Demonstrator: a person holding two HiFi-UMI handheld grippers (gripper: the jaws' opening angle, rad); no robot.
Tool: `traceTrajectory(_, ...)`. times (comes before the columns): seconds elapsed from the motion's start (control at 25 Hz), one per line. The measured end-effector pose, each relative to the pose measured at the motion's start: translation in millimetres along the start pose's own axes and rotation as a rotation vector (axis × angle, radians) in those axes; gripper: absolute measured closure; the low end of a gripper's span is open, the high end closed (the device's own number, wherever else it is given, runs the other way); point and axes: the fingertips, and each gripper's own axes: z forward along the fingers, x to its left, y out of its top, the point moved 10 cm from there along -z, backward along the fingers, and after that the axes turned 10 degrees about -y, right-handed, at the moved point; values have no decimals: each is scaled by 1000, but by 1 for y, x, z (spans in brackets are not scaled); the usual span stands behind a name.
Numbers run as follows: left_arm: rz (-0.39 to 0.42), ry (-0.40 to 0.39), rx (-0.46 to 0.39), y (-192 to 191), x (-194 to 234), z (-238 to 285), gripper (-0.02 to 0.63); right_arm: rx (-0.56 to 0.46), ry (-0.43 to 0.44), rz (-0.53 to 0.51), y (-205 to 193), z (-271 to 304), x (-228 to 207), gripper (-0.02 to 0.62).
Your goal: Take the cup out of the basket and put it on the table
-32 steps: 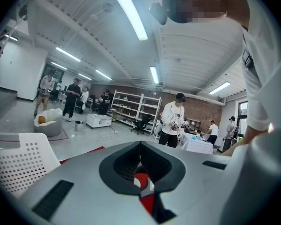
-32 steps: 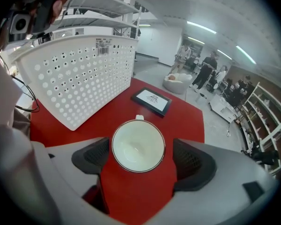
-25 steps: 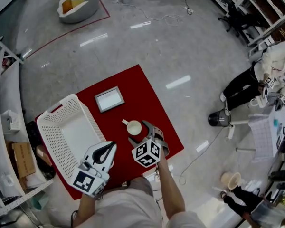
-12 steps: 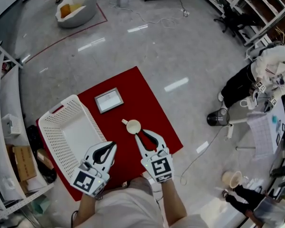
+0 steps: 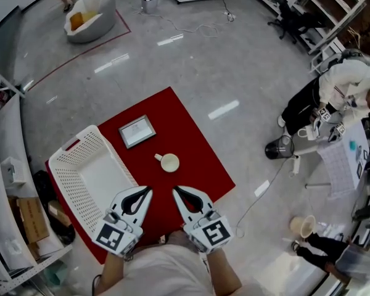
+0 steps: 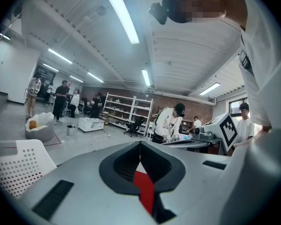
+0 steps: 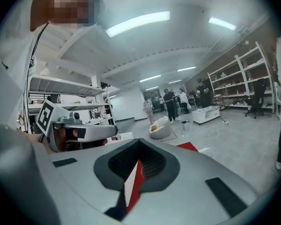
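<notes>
Red tabletop [image 5: 200, 165] now carries the cup [image 5: 169, 162], upright and alone, ahead of my right gripper [image 5: 177, 192] and clear of its tips. A second ago that gripper stood open at the cup. Since then it has drawn back toward me and its jaws have just been closing, so they are together with nothing between. My left gripper [image 5: 147, 193] is also closed and empty, and the basket [image 5: 80, 184] lies ahead-left of it. I judge the placing done.
</notes>
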Motion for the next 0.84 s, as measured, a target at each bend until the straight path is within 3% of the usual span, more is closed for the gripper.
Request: traceTrajectory(0.84,0,-43,4,-3,-11,-8,595,-3,-56,-53,-6,-23,9,588)
